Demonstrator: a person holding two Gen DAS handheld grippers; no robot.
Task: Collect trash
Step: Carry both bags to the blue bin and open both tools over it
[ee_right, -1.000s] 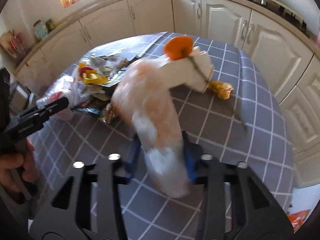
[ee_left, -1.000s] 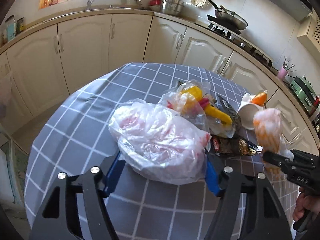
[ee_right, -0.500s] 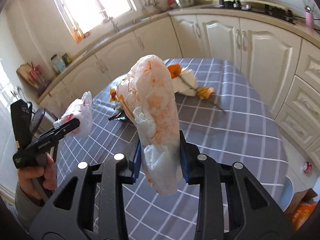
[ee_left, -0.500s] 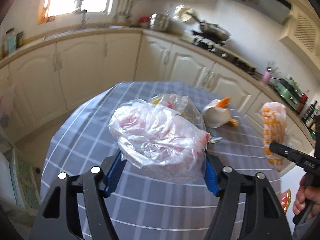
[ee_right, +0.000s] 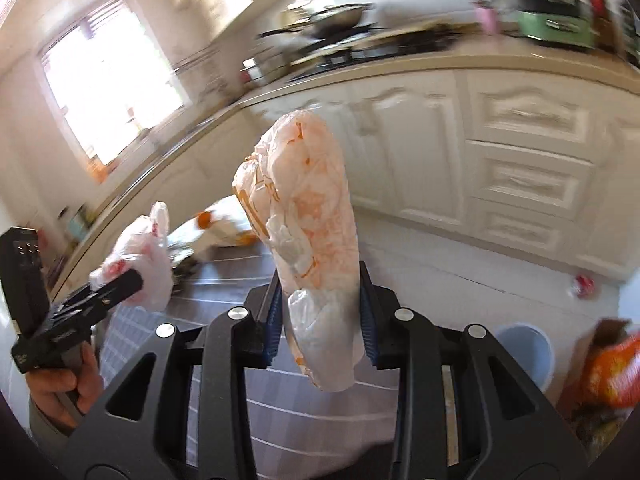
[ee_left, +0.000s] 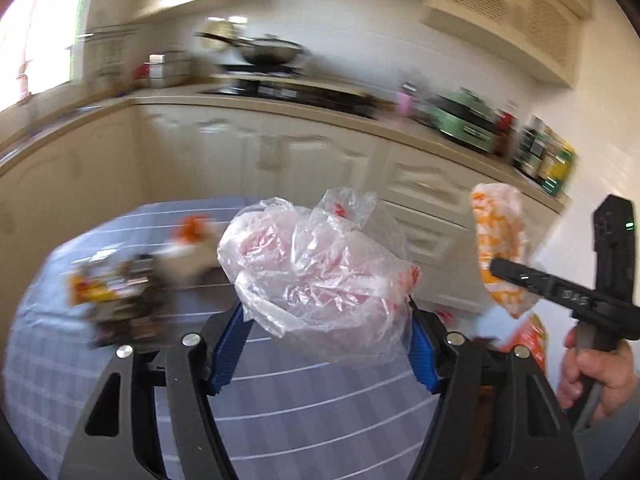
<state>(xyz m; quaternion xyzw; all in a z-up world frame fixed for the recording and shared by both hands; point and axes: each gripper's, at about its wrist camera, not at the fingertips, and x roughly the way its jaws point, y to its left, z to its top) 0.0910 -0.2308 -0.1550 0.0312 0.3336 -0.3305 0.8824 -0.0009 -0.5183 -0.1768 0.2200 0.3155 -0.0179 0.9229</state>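
carry step: left hand-held gripper point(ee_left: 326, 350) clamps clear crumpled bag point(ee_left: 316, 276), right hand-held gripper point(ee_right: 318, 318) pinches orange-print bag point(ee_right: 308, 220), both above worktop point(ee_left: 300, 412). next, i judge: release over pale bin point(ee_right: 524, 354).

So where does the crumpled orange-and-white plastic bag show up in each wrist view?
Left wrist view: the crumpled orange-and-white plastic bag sits at the right, clamped in the right gripper.
Right wrist view: the same bag fills the centre, upright between the blue pads.
Shared landmark: the green appliance on the counter.
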